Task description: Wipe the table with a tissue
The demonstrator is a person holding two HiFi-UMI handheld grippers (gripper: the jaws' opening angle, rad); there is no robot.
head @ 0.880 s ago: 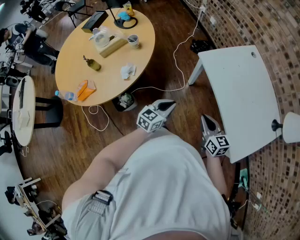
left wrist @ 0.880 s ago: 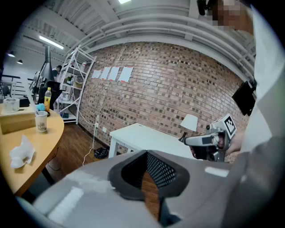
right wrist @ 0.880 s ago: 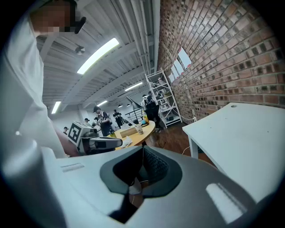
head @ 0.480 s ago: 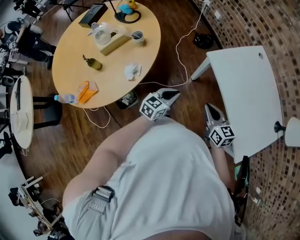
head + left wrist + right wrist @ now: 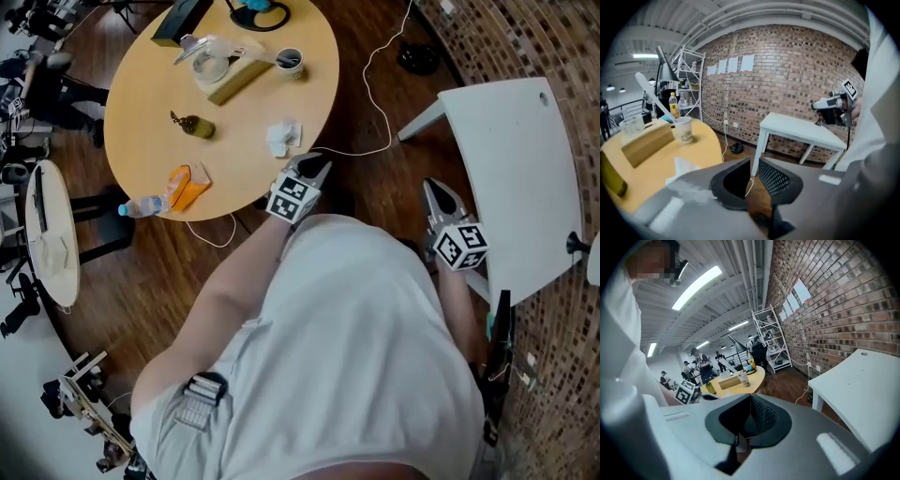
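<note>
One crumpled white tissue (image 5: 281, 138) lies on the round wooden table (image 5: 150, 122), close to its near right edge and free of both grippers. The left gripper (image 5: 315, 165) is held just off that edge, tilted downward and pointing toward the tissue. Its jaws stand slightly apart with a narrow gap, and nothing sits between them.

Left of the tissue on the same tabletop is a small dark bottle (image 5: 195, 125). Toward the far side, a paper cup (image 5: 291, 63) stands beside a long wooden box (image 5: 239, 80) and a clear plastic container (image 5: 211, 61). An orange packet (image 5: 187, 186) lies at the table's near left edge, with a plastic water bottle (image 5: 141, 205) just beside it at the rim.

A white cable (image 5: 370, 103) runs over the wood floor (image 5: 141, 272) between the two tables. The right gripper (image 5: 434, 188), well apart from the tissue, is held beside the left edge of a white rectangular table (image 5: 516, 159). Its jaws are closed together with nothing in them. A brick wall (image 5: 562, 56) stands to the far right. The person's pale shirt (image 5: 347, 356) fills the near part of the head view.
</note>
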